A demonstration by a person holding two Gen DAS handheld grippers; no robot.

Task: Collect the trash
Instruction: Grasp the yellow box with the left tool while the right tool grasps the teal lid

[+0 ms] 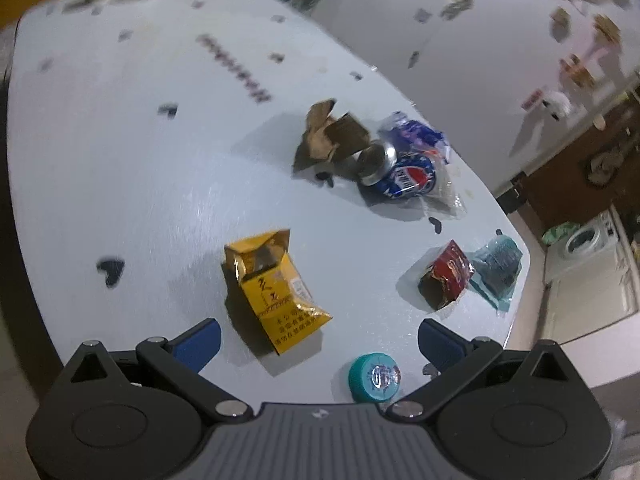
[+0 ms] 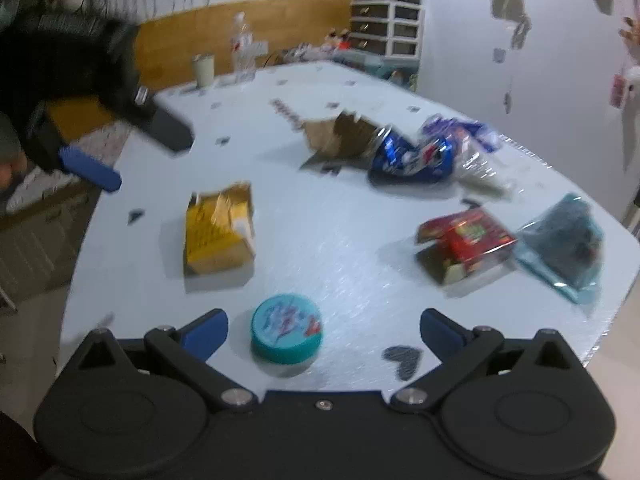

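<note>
On the desk point(image 2: 320, 240): bottle cap point(image 2: 286, 329) nearest, cigarette pack point(image 2: 219, 232) behind-left, snack box point(image 2: 466, 240) right, crushed can point(image 2: 416, 158) beside torn cardboard point(image 2: 336, 136) farther back.

Both wrist views above table point(image 1: 120, 160), looking forward, sharing its litter

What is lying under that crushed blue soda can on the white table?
The crushed blue soda can rests on a crinkled clear plastic wrapper, with a blue-and-white wrapper behind. Whatever lies directly beneath the can is covered.
</note>
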